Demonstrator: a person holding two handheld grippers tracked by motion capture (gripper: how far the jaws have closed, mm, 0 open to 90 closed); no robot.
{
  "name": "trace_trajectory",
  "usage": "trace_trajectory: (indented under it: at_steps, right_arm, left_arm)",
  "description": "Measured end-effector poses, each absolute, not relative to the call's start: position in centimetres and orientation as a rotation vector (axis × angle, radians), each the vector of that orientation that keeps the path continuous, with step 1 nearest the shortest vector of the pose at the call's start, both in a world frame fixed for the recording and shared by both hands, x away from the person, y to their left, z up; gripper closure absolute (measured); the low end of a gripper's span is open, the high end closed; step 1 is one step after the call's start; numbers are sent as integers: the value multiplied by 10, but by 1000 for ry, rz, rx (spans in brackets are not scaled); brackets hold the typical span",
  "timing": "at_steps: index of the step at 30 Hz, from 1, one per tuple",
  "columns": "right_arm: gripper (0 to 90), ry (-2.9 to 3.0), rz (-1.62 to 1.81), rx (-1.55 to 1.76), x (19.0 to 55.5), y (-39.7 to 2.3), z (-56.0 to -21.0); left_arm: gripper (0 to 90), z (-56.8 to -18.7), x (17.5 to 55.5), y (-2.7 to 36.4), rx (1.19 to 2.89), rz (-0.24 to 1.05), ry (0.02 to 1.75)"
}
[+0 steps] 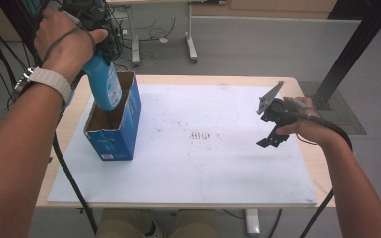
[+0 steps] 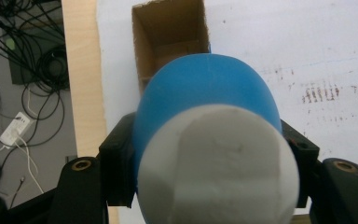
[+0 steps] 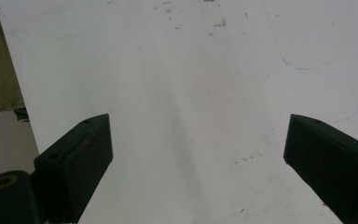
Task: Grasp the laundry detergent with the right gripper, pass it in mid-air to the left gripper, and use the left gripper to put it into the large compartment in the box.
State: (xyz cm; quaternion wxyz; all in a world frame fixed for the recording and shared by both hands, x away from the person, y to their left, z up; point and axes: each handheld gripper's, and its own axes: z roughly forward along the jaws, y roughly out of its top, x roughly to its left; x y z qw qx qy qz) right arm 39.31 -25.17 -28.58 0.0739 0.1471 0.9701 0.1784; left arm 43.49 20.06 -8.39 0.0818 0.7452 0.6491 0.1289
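The blue bottle (image 1: pixel 104 84) hangs in your left gripper (image 1: pixel 92 22) above the open cardboard box (image 1: pixel 115 130), base down and tilted a little, its lower end at the box's mouth near the far left corner of the table (image 1: pixel 238 80). In the left gripper view the bottle's (image 2: pixel 205 88) white cap (image 2: pixel 216 165) points back at you, and the two black jaws press on the blue body from either side, so you are pinching the bottle firmly. Past the bottle's round shoulder you look straight down into the brown inside of the box (image 2: pixel 168 35).

The box stands upright near the left edge of the white sheet (image 1: pixel 188 168) that covers most of the table, its flaps open at the top and its blue printed sides facing you. Faint reddish marks (image 1: pixel 201 135) sit on the sheet near its middle, well apart from the box.

Your right gripper (image 1: pixel 273 134) hovers over the right edge of the sheet, near the table's right side, far from the box and bottle. In the right gripper view its jaws stand spread wide with bare white sheet (image 3: pixel 191 93) between them and nothing held.
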Motion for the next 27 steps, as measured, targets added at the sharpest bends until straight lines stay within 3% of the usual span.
trace_trajectory:
  at_steps: [27]
  right_arm:
    - [80,2931,540,468,392,-256,-295]
  left_arm:
    - [373,-125,446,214,2213,350,1970]
